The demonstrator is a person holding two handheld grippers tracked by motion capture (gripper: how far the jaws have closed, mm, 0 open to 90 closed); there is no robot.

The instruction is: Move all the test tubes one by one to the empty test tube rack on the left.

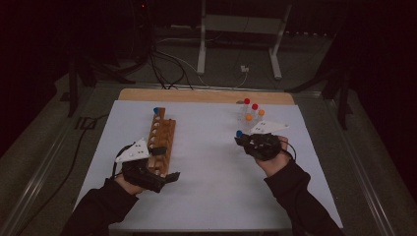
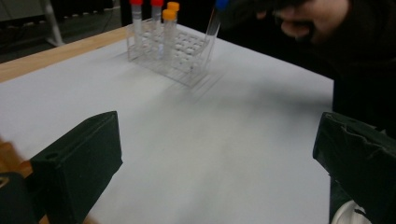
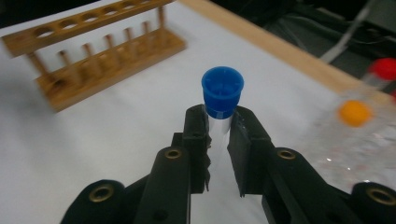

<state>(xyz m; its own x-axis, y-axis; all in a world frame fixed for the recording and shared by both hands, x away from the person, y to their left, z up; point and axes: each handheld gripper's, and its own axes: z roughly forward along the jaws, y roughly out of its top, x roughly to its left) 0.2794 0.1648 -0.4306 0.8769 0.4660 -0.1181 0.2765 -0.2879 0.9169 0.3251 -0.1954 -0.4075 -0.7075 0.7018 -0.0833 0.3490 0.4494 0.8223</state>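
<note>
My right gripper (image 3: 217, 128) is shut on a clear tube with a blue cap (image 3: 222, 89), held upright above the white mat. In the high view this gripper (image 1: 246, 140) and its tube (image 1: 239, 133) hang just in front of the clear plastic rack (image 1: 244, 124). That rack (image 2: 187, 58) holds tubes with red caps (image 2: 136, 2) and orange caps (image 2: 169, 14). A wooden rack (image 1: 161, 140) lies at the left, with one blue-capped tube (image 1: 156, 111) at its far end. My left gripper (image 1: 167, 179) is open and empty beside the wooden rack's near end, its jaws wide apart.
A white mat (image 1: 211, 167) covers the table, and a bare wooden strip (image 1: 206, 96) runs along its far edge. Behind the table are cables and a white stand's legs (image 1: 201, 59) on the floor. The mat between the two racks has nothing on it.
</note>
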